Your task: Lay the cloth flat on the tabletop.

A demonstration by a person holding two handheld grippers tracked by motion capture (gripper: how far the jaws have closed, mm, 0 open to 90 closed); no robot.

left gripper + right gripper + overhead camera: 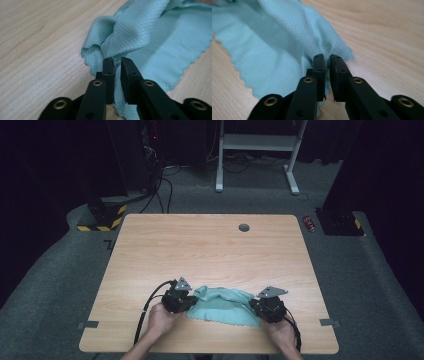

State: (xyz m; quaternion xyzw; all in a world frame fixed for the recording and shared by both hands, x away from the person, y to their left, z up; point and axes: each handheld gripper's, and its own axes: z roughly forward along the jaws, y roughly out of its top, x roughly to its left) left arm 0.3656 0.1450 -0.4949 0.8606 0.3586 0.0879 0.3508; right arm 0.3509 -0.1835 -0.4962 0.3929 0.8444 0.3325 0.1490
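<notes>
Left hand-held gripper (pixel 115 61), right hand-held gripper (pixel 327 58): jaws slightly parted, teal cloth (pixel 222 306) between, on table (pixel 200 245).

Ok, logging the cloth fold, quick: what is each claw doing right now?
Left claw: slightly open, teal cloth edge between its jaws, not pinched.
Right claw: slightly open, the cloth's other end between its jaws.

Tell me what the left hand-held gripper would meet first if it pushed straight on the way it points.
The left hand-held gripper would first meet the raised fold of the teal waffle-textured cloth, whose edge already lies between its slightly parted jaws.
</notes>
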